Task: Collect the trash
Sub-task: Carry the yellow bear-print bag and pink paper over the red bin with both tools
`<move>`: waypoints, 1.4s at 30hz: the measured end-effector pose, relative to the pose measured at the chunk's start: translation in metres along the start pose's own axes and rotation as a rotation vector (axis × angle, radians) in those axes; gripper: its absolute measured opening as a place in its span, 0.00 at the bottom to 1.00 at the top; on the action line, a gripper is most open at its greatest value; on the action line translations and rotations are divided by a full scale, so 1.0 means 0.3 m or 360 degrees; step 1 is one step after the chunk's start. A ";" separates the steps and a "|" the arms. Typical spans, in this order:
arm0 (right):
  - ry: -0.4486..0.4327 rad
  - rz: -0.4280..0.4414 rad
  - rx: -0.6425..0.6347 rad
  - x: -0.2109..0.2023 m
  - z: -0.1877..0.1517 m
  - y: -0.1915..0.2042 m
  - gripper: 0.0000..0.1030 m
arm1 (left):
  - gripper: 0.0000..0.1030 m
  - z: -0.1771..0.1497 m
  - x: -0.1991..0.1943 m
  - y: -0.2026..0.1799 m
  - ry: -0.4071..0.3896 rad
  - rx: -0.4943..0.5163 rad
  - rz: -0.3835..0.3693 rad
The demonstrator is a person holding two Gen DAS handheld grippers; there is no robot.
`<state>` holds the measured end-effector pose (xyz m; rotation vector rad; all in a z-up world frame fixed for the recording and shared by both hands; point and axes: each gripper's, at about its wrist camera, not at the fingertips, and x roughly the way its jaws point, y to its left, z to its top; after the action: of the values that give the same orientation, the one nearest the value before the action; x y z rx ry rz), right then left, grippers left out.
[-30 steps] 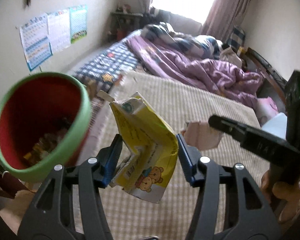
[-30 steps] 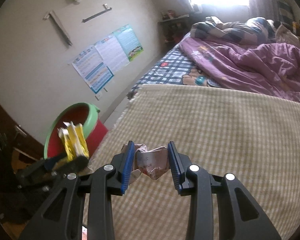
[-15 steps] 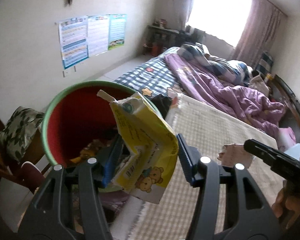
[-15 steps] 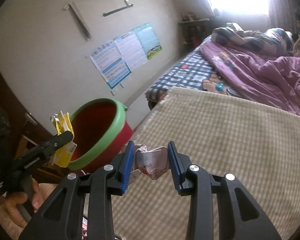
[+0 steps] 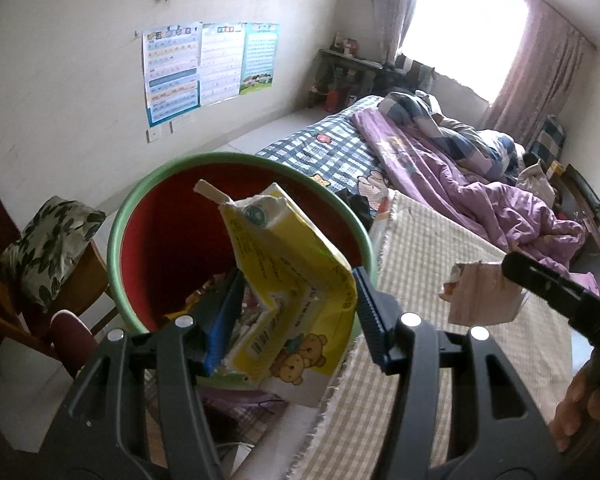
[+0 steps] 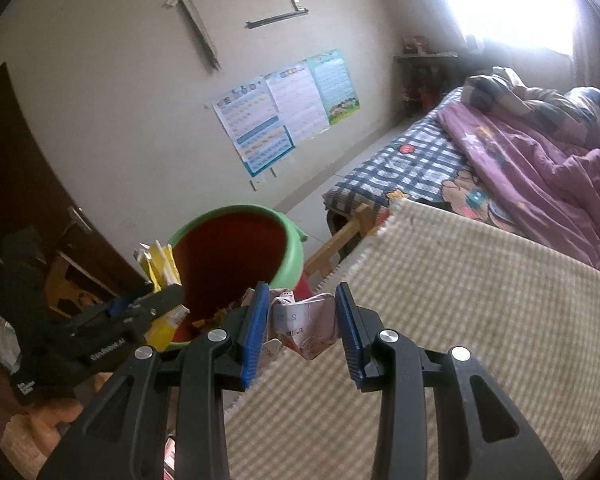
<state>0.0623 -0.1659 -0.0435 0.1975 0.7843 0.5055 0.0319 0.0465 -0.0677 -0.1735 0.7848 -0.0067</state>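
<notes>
Left wrist view: yellow snack wrapper [image 5: 296,292] is clamped in the left tool [image 5: 292,316] above the red bin [image 5: 172,240], positioned for release. Right tool [image 6: 302,320] grips crumpled paper [image 6: 306,326] over the checked bed mat [image 6: 460,320] beside the bin, presumably next.
</notes>
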 end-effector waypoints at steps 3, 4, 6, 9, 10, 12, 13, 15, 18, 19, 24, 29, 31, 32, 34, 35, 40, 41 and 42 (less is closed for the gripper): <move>-0.0006 0.0014 -0.0012 0.005 0.009 0.012 0.33 | 0.51 -0.001 0.003 0.005 0.0006 -0.0014 0.0008; -0.0008 0.0017 -0.0014 0.007 0.011 0.018 0.33 | 0.51 -0.001 0.004 0.007 0.0007 -0.0018 0.0011; -0.0009 0.0025 -0.0022 0.013 0.016 0.023 0.33 | 0.51 0.000 0.005 0.009 0.0008 -0.0021 0.0015; -0.0005 0.0031 -0.0032 0.023 0.016 0.036 0.33 | 0.51 -0.001 0.007 0.009 0.0010 -0.0023 0.0022; -0.0003 0.0034 -0.0035 0.027 0.017 0.037 0.33 | 0.51 -0.002 0.008 0.009 0.0012 -0.0025 0.0026; -0.0001 0.0037 -0.0040 0.037 0.022 0.043 0.34 | 0.51 -0.001 0.012 0.011 0.0016 -0.0027 0.0032; -0.0001 0.0037 -0.0041 0.039 0.025 0.043 0.34 | 0.51 0.000 0.014 0.011 0.0019 -0.0029 0.0034; -0.0002 0.0039 -0.0036 0.046 0.034 0.043 0.34 | 0.51 0.002 0.016 0.012 0.0020 -0.0031 0.0037; -0.0006 0.0041 -0.0049 0.057 0.047 0.050 0.34 | 0.51 0.001 0.020 0.017 0.0018 -0.0030 0.0036; -0.0008 0.0042 -0.0056 0.058 0.049 0.053 0.34 | 0.51 0.001 0.020 0.017 0.0018 -0.0030 0.0037; -0.0012 0.0053 -0.0094 0.076 0.058 0.082 0.34 | 0.51 0.000 0.025 0.019 0.0024 -0.0031 0.0044; -0.0008 0.0063 -0.0126 0.102 0.067 0.107 0.34 | 0.51 0.001 0.033 0.035 0.0030 -0.0044 0.0053; -0.0010 0.0062 -0.0137 0.111 0.074 0.115 0.34 | 0.51 0.002 0.037 0.042 0.0031 -0.0050 0.0059; -0.0009 0.0062 -0.0142 0.117 0.078 0.119 0.34 | 0.51 0.002 0.040 0.045 0.0033 -0.0053 0.0062; -0.0007 0.0059 -0.0152 0.128 0.083 0.123 0.34 | 0.51 0.002 0.045 0.048 0.0036 -0.0060 0.0067; -0.0005 0.0058 -0.0159 0.134 0.085 0.127 0.34 | 0.51 0.003 0.047 0.050 0.0039 -0.0064 0.0068; 0.0007 0.0057 -0.0178 0.159 0.093 0.143 0.34 | 0.52 0.007 0.052 0.054 0.0040 -0.0069 0.0076; 0.0012 0.0060 -0.0183 0.167 0.095 0.148 0.34 | 0.52 0.007 0.055 0.057 0.0043 -0.0071 0.0077; 0.0014 0.0062 -0.0189 0.171 0.094 0.152 0.34 | 0.52 0.008 0.054 0.057 0.0044 -0.0071 0.0078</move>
<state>0.0966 -0.1003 -0.0397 0.1003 0.7579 0.5882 0.0441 0.0627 -0.0802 -0.1967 0.8169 0.0550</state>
